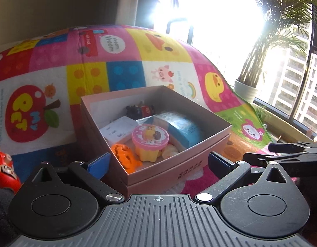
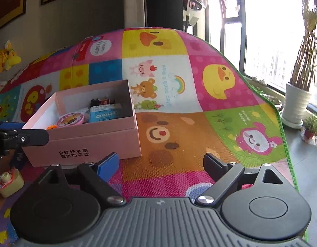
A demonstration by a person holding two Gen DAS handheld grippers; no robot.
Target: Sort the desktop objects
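Nearest: left gripper (image 1: 158,161) spread wide, empty, straddling corner of pink cardboard box (image 1: 174,164). Right gripper (image 2: 160,162) likewise agape, empty, above play mat (image 2: 179,164). Box holds pink-lidded toy cup (image 1: 150,142), orange pumpkin (image 1: 125,156): probably light, rigid; grip cup sides. Red figurine (image 1: 4,166) cropped; far contents obscured.

Matt pink cardboard box (image 2: 92,142) on a woven, rough-textured play mat (image 2: 179,164) — glossy plastic pumpkin toy (image 1: 125,158) inside.

Red figurine (image 1: 4,168) cut by left edge; dark toys (image 1: 138,110) at pink box (image 1: 174,164) back indistinct; window (image 1: 209,10) glare-blown.
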